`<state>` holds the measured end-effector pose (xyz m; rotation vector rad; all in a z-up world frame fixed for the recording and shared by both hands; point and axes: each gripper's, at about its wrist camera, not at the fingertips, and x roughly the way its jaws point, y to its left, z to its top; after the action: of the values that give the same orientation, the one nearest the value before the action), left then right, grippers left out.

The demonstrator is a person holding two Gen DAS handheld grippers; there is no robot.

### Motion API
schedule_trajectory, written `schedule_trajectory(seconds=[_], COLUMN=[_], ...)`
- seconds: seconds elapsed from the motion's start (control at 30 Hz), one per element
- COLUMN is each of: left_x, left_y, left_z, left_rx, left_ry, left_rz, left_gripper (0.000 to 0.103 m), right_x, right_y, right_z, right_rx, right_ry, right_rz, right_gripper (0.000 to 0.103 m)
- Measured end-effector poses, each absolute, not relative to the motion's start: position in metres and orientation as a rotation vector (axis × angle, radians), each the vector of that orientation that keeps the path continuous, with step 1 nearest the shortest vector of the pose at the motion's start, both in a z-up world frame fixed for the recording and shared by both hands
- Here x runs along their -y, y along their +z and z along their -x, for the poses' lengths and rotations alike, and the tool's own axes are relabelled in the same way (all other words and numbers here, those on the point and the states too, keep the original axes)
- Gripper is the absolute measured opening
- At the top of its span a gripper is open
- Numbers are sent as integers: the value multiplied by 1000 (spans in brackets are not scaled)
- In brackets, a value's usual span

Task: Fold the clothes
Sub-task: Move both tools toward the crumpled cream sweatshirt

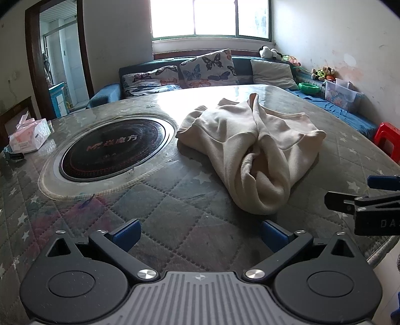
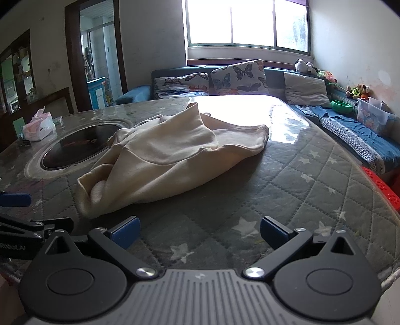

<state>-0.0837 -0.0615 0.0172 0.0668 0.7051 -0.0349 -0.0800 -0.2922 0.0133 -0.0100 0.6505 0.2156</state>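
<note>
On the quilted, star-patterned desk (image 1: pixel 190 190) a cream garment (image 1: pixel 252 145) lies crumpled in a loose heap, with folds running along its length and a rolled end toward the near edge. In the left wrist view it sits at about one o'clock from the left gripper (image 1: pixel 200 233), near but not touching it; in the right wrist view the same garment (image 2: pixel 172 155) lies at about eleven o'clock from the right gripper (image 2: pixel 200 232), again with bare desk between.

Both grippers hover low over the near edge of the desk with their jaws spread wide and nothing between the blue pads (image 1: pixel 127 235). The right gripper's fingers also show at three o'clock in the left wrist view, and the left gripper's at nine o'clock in the right wrist view, so the two sit side by side.

A round black cooktop (image 1: pixel 115 147) is set into the desk, just beside the garment's far-left edge; from the right wrist view the cloth hides part of its rim. A tissue pack (image 1: pixel 28 136) rests at ten o'clock near the desk's left rim.

Beyond the desk, at twelve o'clock, stands a sofa (image 2: pixel 280 80) with butterfly-print cushions (image 1: pixel 207 68) under a bright window (image 1: pixel 210 18). A red stool (image 1: pixel 388 138) shows at three o'clock past the desk's right edge.
</note>
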Motion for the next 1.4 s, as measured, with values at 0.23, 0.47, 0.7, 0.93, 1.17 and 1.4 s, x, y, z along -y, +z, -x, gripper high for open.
schedule_trajectory(seconds=[0.23, 0.47, 0.7, 0.93, 1.17, 1.4], left_x=[64, 62, 61, 60, 60, 59], left_y=[16, 15, 16, 20, 17, 21], left_z=[86, 88, 90, 91, 83, 71], left_rx=[-710, -712, -707, -696, -717, -731], left_ry=[-45, -44, -53, -71, -84, -97], left_rz=[-67, -55, -42, -36, -38, -43], left_gripper=[103, 103, 103, 103, 103, 103], right_x=[289, 285, 283, 280, 278, 280], right_y=[14, 15, 20, 29, 30, 29], right_z=[83, 85, 91, 94, 89, 78], right_rx=[-652, -653, -640, -621, -626, -640], right_ry=[212, 216, 208, 198, 193, 195], right_rz=[12, 22, 37, 51, 64, 47], right_gripper=[103, 103, 103, 103, 103, 103])
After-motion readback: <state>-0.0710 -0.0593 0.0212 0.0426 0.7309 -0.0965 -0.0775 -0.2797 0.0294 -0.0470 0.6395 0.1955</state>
